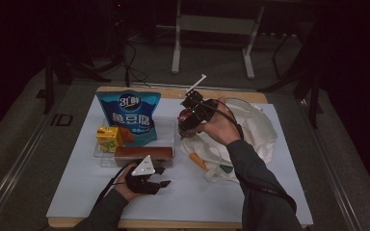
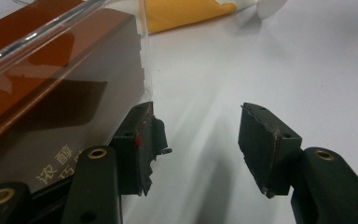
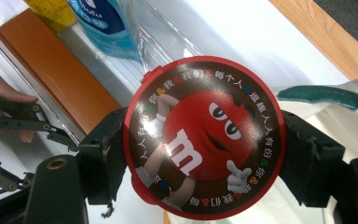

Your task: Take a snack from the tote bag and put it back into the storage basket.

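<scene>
My right gripper (image 3: 205, 161) is shut on a round red and brown M&M's tin (image 3: 205, 135), one jaw on each side of its rim. In the high view this gripper (image 1: 189, 122) holds the tin (image 1: 185, 119) above the table, just right of a clear tray (image 1: 101, 156). My left gripper (image 1: 161, 177) rests low on the white sheet in front of the tray. Its jaws (image 2: 200, 144) stand open with nothing between them, beside the tray's long brown box (image 2: 51, 93).
The tray holds a blue snack bag (image 1: 128, 118), a yellow drink carton (image 1: 109, 138) and the brown box (image 1: 143, 153). A white cloth bag (image 1: 253, 130) with a green handle (image 3: 317, 93) lies to the right. The wooden table edge (image 3: 326, 37) runs along the far side.
</scene>
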